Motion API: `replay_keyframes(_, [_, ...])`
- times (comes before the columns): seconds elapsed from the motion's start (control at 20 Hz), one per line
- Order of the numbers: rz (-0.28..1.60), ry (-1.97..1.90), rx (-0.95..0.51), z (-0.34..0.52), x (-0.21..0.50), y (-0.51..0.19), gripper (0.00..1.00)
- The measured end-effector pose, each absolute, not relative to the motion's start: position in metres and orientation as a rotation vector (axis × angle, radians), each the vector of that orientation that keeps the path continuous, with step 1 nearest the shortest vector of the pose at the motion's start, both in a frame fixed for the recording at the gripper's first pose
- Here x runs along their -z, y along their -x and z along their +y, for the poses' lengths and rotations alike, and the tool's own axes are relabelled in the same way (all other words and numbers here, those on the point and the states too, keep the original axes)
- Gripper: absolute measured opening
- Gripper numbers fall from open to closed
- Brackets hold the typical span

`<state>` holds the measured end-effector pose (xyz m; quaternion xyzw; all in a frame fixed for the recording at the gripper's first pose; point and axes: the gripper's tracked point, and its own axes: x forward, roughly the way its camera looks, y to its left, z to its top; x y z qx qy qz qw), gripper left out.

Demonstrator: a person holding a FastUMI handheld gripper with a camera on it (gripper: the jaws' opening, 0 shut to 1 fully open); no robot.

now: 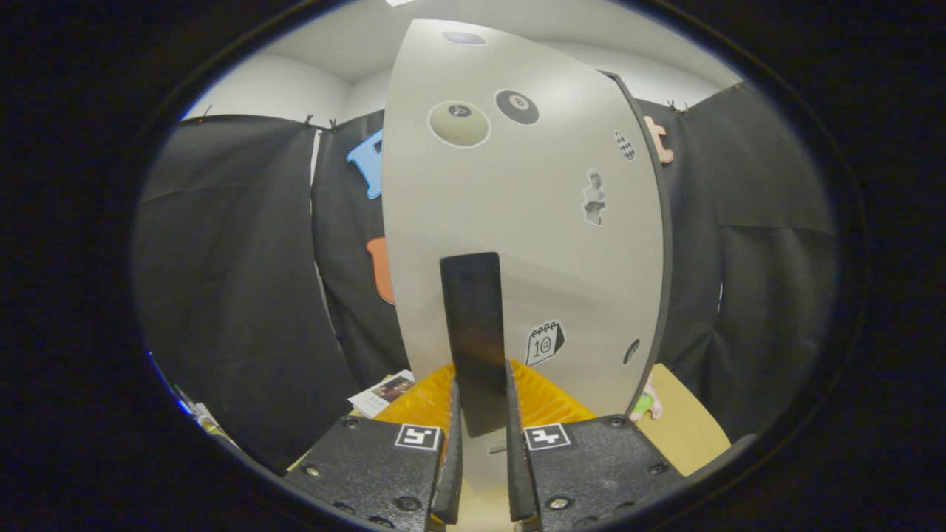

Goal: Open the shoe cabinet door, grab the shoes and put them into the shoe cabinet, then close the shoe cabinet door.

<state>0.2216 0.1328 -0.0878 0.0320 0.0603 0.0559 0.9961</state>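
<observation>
While door [517, 222] of shoe cabinet stands upright just ahead, hand-held gripper [480, 414] clenches its dark vertical handle [473, 332], both fingers [452, 443] pressing handle's sides. Stickers [458, 123] dot pale door face. Yellow object [421, 403] sits low behind fingers; wooden desk [684, 428] edge lies beside door.

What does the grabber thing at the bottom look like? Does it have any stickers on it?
The hand-held gripper has two chunky, textured blocks with round screws in them. Each block carries a small square black-and-white marker, like a puzzle code. Two thin flat fingers stick forward, with ridged inner faces. No cables or sleeve can be seen.
</observation>
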Motion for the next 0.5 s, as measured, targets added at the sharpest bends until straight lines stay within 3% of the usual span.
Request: replay_keyframes(0.5, [0.105,-0.023,-0.044,0.099,0.089,-0.199,0.26])
